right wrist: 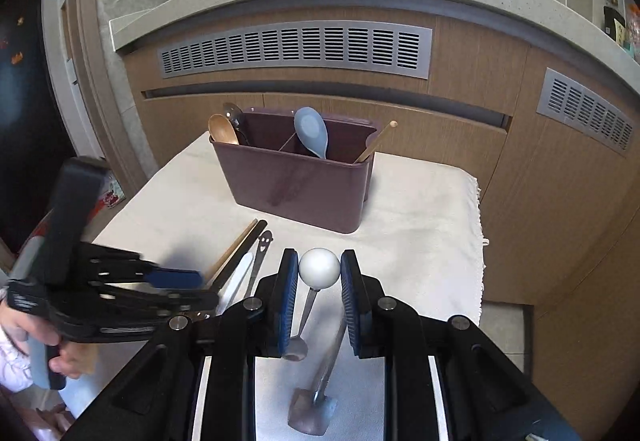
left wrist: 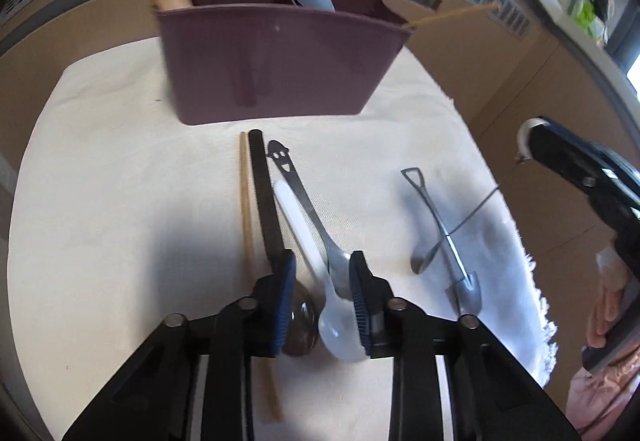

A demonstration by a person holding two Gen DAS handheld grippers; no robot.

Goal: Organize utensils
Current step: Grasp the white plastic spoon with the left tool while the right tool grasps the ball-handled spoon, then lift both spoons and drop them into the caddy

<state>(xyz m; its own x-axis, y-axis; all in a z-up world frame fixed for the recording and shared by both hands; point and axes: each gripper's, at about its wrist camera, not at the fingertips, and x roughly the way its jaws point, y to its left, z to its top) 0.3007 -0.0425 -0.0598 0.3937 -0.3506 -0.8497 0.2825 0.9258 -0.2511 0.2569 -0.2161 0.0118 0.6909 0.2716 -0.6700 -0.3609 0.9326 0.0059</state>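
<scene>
A maroon utensil caddy (left wrist: 276, 61) stands on a white cloth (left wrist: 120, 201); it also shows in the right wrist view (right wrist: 296, 181). It holds a wooden spoon (right wrist: 222, 129), a blue spoon (right wrist: 312, 131) and a chopstick (right wrist: 376, 141). My left gripper (left wrist: 322, 289) is open, its fingers astride a white ceramic spoon (left wrist: 316, 265), a smiley-handled metal spoon (left wrist: 304, 197) and a black-handled spoon (left wrist: 264, 193). A wooden chopstick (left wrist: 247, 217) lies beside them. My right gripper (right wrist: 319, 283) has a white ball-ended spoon (right wrist: 319, 268) between its pads. A shovel-shaped spoon (right wrist: 316, 397) lies beneath.
Wooden cabinet fronts with metal vents (right wrist: 296, 49) rise behind the cloth-covered table. The cloth's fringed right edge (right wrist: 478, 225) drops off to the floor. The shovel spoon and a thin crossed spoon lie to the right in the left wrist view (left wrist: 444, 233).
</scene>
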